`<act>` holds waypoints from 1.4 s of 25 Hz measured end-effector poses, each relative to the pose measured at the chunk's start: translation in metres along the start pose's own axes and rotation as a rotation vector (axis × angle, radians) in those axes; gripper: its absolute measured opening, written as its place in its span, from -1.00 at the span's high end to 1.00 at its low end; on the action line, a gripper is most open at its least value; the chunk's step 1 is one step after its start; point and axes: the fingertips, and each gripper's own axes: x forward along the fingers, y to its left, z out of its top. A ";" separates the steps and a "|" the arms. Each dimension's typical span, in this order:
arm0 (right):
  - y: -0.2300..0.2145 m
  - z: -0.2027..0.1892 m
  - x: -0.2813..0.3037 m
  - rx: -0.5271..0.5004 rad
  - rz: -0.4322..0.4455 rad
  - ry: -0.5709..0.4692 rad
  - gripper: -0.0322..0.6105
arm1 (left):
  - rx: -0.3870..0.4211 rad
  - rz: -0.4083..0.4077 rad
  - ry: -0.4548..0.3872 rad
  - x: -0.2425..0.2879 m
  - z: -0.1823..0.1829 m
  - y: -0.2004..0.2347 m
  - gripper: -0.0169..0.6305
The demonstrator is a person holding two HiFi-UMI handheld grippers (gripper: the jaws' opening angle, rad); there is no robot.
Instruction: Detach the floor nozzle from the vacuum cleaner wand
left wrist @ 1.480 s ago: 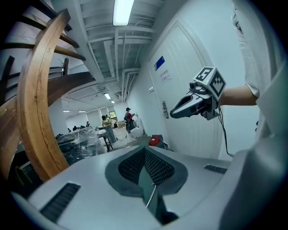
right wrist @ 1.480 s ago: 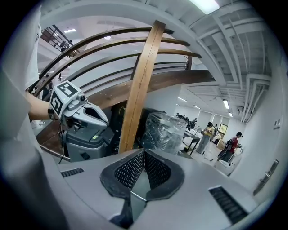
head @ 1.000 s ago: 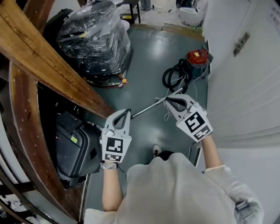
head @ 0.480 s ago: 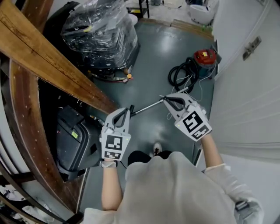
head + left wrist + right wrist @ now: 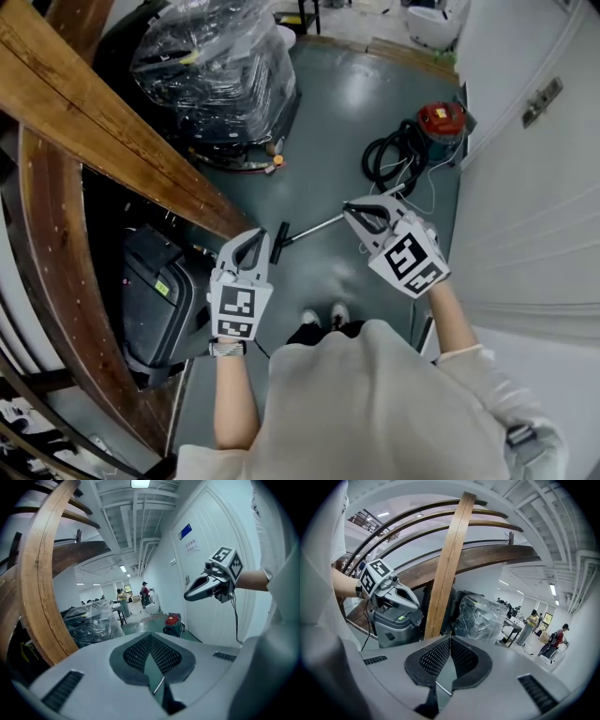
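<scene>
Nothing of the detaching looks done yet. The wand [image 5: 314, 225] lies slantwise on the green floor [image 5: 328, 112]. The red vacuum cleaner [image 5: 441, 122] and its coiled black hose [image 5: 386, 157] sit beyond the wand's far end, and the black floor nozzle [image 5: 280, 235] is joined to its near end. Gripping and pulling apart is all left.

Both forearms reach forward and down. The left gripper [image 5: 257, 240] hangs just left of the wand's nozzle end, and the right gripper [image 5: 351, 210] hangs over the wand's upper stretch. Both have their jaws clenched on nothing.
</scene>
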 end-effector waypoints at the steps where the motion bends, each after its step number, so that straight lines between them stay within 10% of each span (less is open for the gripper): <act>1: 0.001 0.002 0.002 -0.007 -0.001 0.004 0.80 | -0.002 0.002 -0.001 0.000 -0.001 0.003 0.95; 22: 0.020 0.050 0.073 -0.056 -0.038 0.022 0.80 | -0.005 -0.005 0.018 -0.008 -0.053 0.085 0.95; 35: -0.015 0.014 0.130 -0.073 0.016 0.060 0.80 | -0.041 -0.019 0.068 0.048 -0.087 0.103 0.95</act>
